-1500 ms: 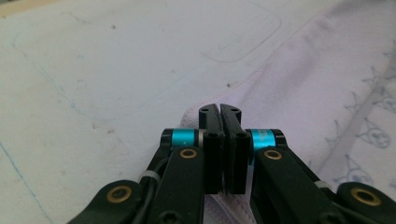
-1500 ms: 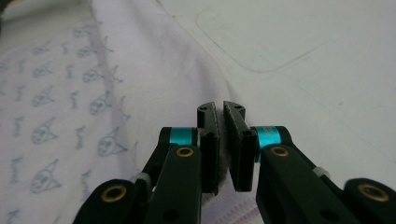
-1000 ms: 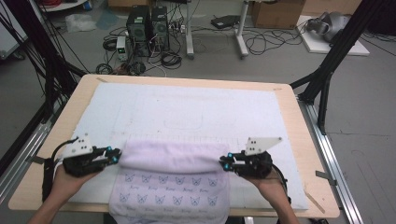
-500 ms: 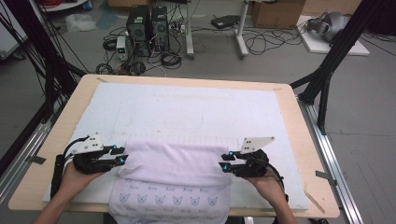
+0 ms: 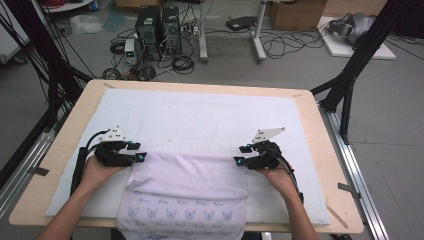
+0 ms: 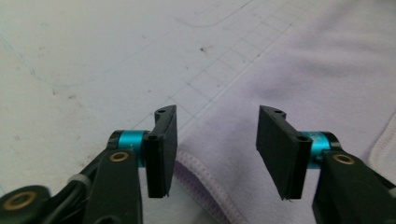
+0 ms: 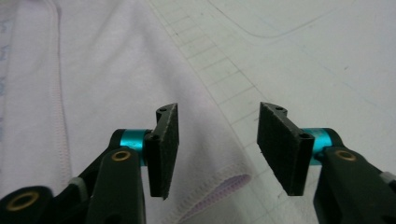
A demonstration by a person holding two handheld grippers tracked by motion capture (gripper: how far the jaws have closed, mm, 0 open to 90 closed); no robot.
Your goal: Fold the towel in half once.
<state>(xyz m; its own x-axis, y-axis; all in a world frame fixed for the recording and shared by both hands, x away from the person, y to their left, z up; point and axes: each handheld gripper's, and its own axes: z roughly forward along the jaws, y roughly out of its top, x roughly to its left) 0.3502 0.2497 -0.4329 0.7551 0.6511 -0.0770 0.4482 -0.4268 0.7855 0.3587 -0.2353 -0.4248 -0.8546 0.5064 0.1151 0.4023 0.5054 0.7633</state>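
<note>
My left gripper (image 5: 141, 157) and my right gripper (image 5: 237, 161) both sat in the lower middle of the high view, one at each far corner of the pale lilac terry towel with the row of butterfly prints (image 5: 187, 192). The towel lay folded on the white gridded foam mat (image 5: 210, 112) that covered the light wooden desk (image 5: 322, 137), its near edge drooping off the desk at the bottom of the frame.

My fingers (image 6: 161, 149) on the left were spread wide with nothing between them, the stitched corner of the towel lying just beneath the gap in the left gripper view. On the right, my fingers (image 7: 164, 147) were spread just as wide, over the hemmed corner low in the right gripper view.

The risk, as I judged it, lay in the layers. If I closed on the top ply alone, the fold would peel open. If one side bit before the other, the cloth would skew. The overhanging part could also drag the whole towel off the desk.
</note>
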